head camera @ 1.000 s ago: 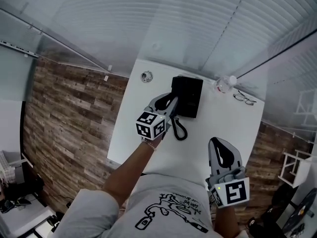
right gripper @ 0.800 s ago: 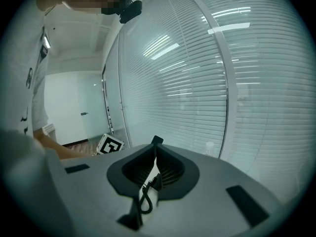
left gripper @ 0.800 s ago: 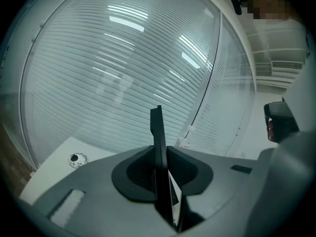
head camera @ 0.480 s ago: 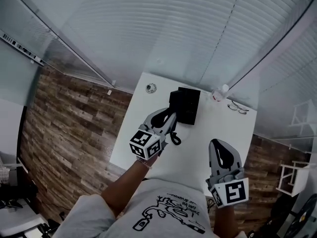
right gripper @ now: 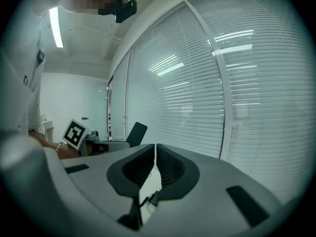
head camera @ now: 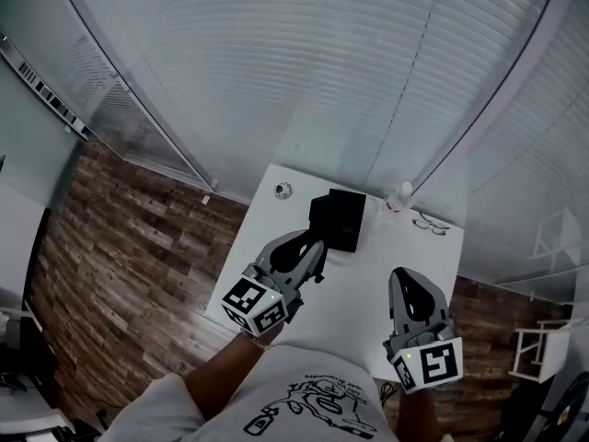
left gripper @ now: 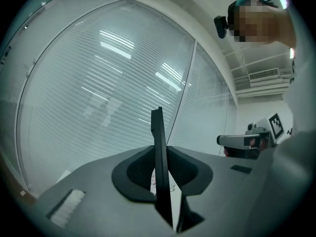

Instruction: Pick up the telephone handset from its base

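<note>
Clamping the handset (left gripper: 157,127) edge-on, the left gripper (left gripper: 159,151) has its jaws pressed on either face of the dark slab, which stands up between them against the blinds. The right gripper (right gripper: 154,154) is empty, with its jaws drawn together to a thin slit and nothing in it. In the head view the handset sits off the base (head camera: 338,219), held out over the near part of the white table (head camera: 386,265), while the base rests further back by the window. The main risk is the grip itself: the pads appear to catch only a narrow band of a long, smooth piece, so a quick swing or twist of the wrist could let it pivot or slide out and drop to the table. The second is the cord (head camera: 318,274), which looks to hang below the gripper. If it goes taut it would likely tug the light base forward, perhaps toward the bottle (head camera: 398,197) and the glasses (head camera: 430,223) just beside it. With the right gripper well apart from the base, nothing steadies it.
</note>
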The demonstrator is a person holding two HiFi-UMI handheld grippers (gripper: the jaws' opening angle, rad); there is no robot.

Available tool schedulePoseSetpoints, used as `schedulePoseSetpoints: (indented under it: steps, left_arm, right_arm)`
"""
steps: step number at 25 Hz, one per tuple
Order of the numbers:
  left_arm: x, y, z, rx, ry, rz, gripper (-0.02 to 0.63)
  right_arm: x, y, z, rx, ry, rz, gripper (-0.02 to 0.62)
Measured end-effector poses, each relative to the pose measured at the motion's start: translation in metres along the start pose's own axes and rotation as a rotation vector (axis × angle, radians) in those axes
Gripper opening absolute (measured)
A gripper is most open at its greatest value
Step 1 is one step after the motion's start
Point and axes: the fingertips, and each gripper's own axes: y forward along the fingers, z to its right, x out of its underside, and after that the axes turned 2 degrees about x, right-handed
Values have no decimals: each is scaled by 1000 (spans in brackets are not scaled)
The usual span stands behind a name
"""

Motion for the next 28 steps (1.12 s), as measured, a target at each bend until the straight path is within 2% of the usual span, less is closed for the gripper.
schedulePoseSetpoints:
  steps: [11,15,19,28]
  left_arm:
    - [-62,-30,57,57,81,86,71]
    - [-75,-34,78,111,75,116,71]
    - [-89,-39,99,147,109,142,71]
    - [-99,-40,111,184,103,163,71]
  right_arm:
    - [-40,-17,-1,-8,-30,63,11]
    - [-53,-24,1,-10,-48,84,11]
    - [-64,-33,-1,-16,-47,100,11]
    - [-71,-45,0,-12,-50,104,11]
